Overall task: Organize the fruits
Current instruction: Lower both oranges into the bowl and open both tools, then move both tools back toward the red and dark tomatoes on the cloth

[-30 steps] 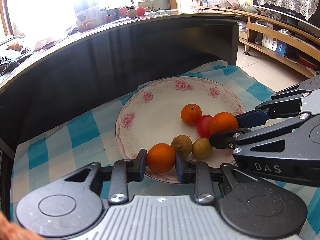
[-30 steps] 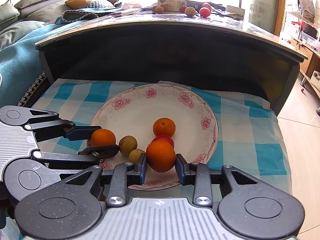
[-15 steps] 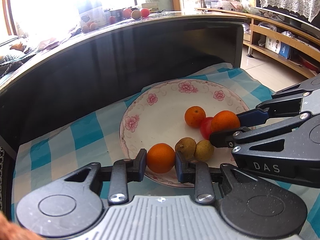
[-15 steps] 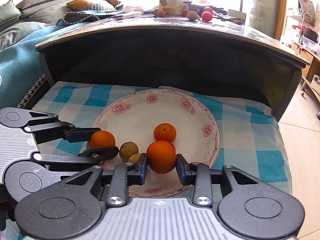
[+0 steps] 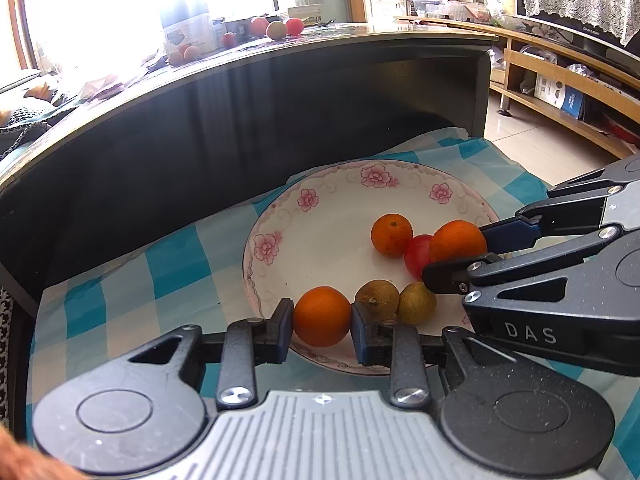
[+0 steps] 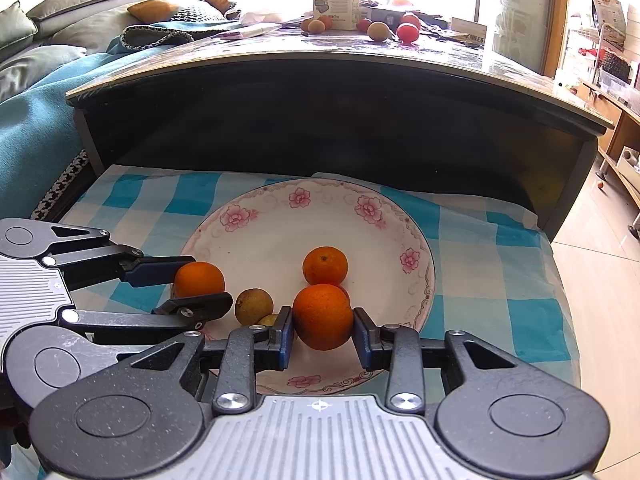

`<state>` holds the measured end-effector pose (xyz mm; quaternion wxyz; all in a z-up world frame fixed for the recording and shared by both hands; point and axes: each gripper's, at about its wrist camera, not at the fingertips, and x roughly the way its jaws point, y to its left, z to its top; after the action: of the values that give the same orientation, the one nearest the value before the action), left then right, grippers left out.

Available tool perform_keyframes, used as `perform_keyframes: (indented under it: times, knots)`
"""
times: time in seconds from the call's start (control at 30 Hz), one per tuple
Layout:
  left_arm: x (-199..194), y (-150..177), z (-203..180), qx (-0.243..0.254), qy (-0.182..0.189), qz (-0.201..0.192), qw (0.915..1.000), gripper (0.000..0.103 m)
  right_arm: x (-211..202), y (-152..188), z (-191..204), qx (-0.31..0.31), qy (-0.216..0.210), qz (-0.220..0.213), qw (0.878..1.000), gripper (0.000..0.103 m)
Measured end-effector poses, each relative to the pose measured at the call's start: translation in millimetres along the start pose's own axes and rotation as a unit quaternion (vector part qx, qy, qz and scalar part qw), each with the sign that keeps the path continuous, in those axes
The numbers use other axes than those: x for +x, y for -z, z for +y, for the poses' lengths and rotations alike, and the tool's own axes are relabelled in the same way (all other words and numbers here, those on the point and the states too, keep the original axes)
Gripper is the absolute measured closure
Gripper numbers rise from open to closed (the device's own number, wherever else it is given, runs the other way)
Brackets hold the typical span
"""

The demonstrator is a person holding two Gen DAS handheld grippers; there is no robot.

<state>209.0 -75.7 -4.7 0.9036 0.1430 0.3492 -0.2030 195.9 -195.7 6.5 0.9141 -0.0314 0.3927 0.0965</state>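
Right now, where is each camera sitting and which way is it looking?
Left wrist: sits on the left gripper, looks forward over the orange it holds at the flowered plate; the right gripper shows at its right.
Right wrist: sits on the right gripper, faces the same plate; the left gripper shows at its left.
Shared: plate, fruit, checked cloth, dark table.

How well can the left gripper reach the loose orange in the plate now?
Probably not yet: the left gripper is shut on its own orange. The loose orange lies farther in, with open plate before it.
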Motion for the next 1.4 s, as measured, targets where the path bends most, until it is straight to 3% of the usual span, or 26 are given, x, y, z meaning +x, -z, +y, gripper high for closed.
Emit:
perform_keyframes:
  times: [0.7,1.4]
  knots:
    - [-14.3,-3.6,4.7,-0.011,-0.004,-0.013,0.9998,0.060,-14.8,-2.3,-1.8,-0.001,0.003,-0.018,1.000,0.068]
    - [-62.7,8.7,8.7,-0.023,0.001,-0.017,0.9996,0.057,-55.5,14.1,14.5,-0.017,-0.016,-0.015,1.000,0.067]
